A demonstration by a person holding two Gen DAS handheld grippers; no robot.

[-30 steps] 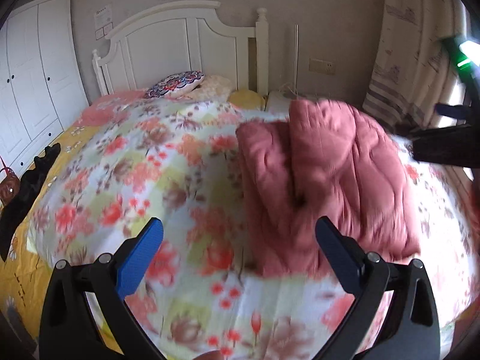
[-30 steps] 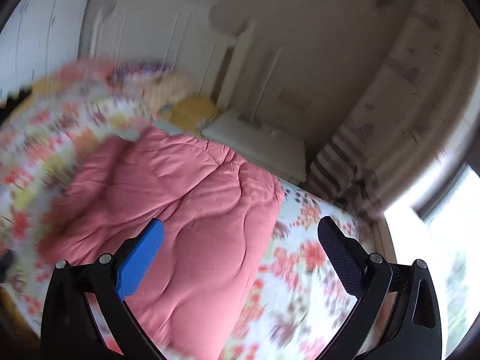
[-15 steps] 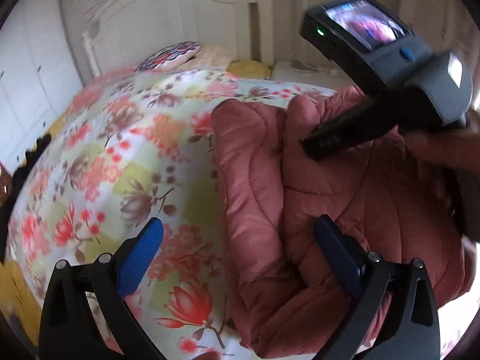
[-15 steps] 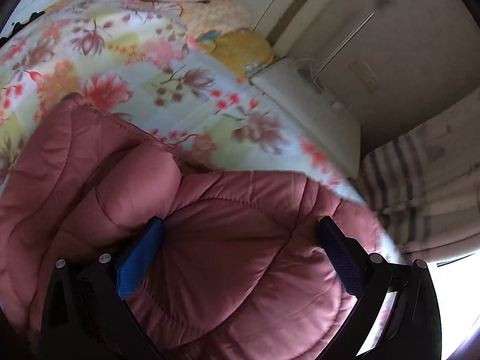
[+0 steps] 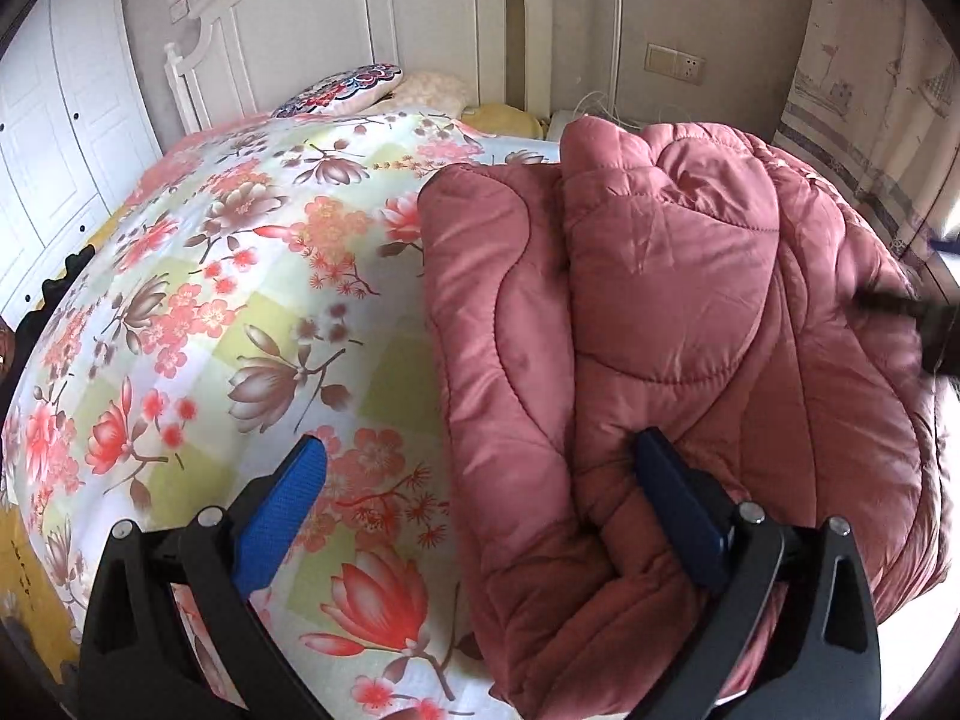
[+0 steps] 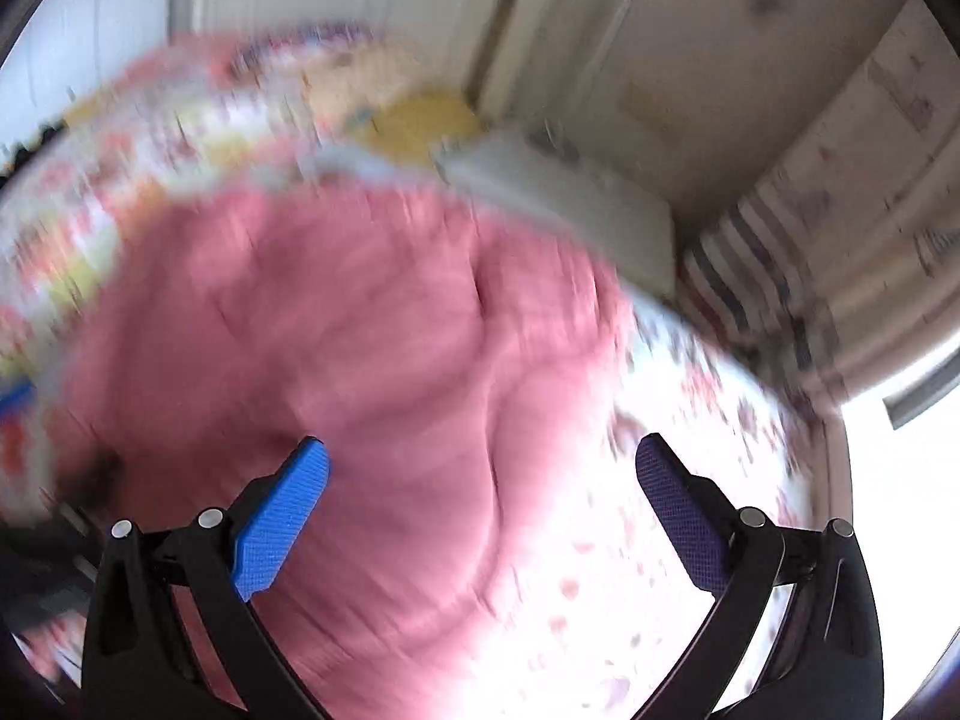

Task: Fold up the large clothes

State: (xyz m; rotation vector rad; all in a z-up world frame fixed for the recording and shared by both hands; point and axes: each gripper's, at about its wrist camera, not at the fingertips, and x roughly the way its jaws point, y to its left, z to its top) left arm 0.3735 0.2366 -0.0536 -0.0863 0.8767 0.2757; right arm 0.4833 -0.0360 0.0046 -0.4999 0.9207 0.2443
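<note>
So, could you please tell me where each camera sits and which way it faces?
Left wrist: on the left gripper, facing the white headboard across the floral bedspread and pink quilted coat; its open jaws show.
Right wrist: on the right gripper, blurred, over the coat towards the wall; open jaws show.
Shared: coat, bedspread.

Pink quilted padded jacket [image 5: 660,312] lies folded in thick bundle on my bed [image 5: 252,312], right half, puffy layers stacked.
</note>
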